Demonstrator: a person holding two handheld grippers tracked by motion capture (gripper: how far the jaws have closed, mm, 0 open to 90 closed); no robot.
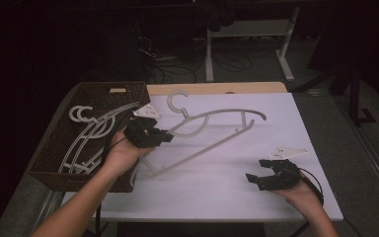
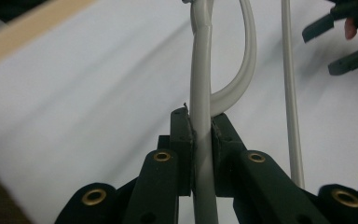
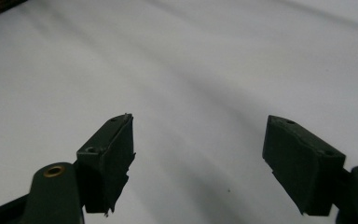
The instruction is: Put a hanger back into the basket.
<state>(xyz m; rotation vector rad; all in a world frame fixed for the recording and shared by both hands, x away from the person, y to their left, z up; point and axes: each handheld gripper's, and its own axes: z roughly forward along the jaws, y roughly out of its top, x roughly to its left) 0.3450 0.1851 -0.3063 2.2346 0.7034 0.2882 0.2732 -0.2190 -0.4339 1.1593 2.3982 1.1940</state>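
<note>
Hanger (image 1: pixel 212 129), pale grey plastic, is clamped by one arm between the closed jaws of the left hand-held gripper (image 1: pixel 164 137), just beside the brown wicker basket (image 1: pixel 54 148), and slants above the white desk (image 1: pixel 256 192) with its hook (image 1: pixel 176 101) toward the far edge. In the left gripper view the two black pads (image 2: pixel 181 140) press on either side of the grey bar (image 2: pixel 201 116). Well apart from the basket, near the desk's front corner, the right hand-held gripper (image 1: pixel 262 173) rests low over the desk with its jaws spread wide and nothing between them, while more grey hangers (image 1: pixel 86 133) lie inside the basket.
</note>
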